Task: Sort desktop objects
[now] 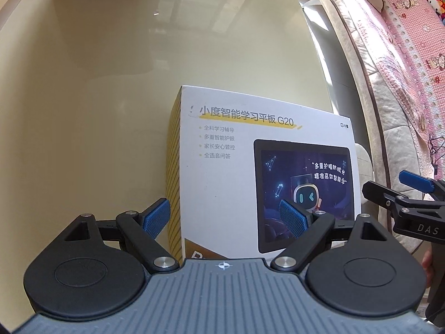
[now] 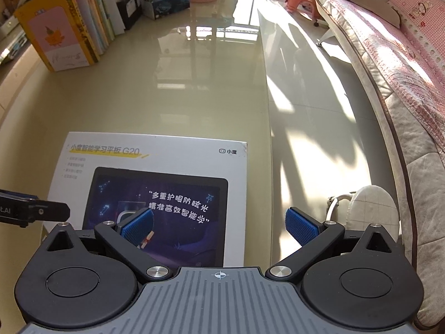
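Left gripper: the left gripper (image 1: 225,218) hung low over the near left corner of the tablet box, its blue-padded fingers (image 1: 155,218) spread wide, one off the striped side of the box and the other above the lid; nothing was pinched between them.
Right gripper: the right gripper (image 2: 219,226) sat over the near right edge of the same box, also spread wide and holding nothing; one pad lay above the printed screen, the other beyond the box edge, over bare table. In the left wrist view it showed at the right border (image 1: 403,192).
Tablet box: the tablet box (image 2: 172,172), white with a printed tablet picture and a yellow striped side, lay flat on the table near its right edge, directly below both tools.
Table: the table (image 1: 97,97), glossy and pale beige, stretched away bare in its middle.
Stool: a round cushioned stool (image 2: 372,208) stood on the floor just right of the table edge.
Books: a row of upright books (image 2: 64,33) stood at the far left of the table.
Tissue box: a dark tissue box (image 2: 164,4) sat behind the books.
Sofa: a sofa with a pink quilted cover (image 2: 403,55) ran along the right side of the room.
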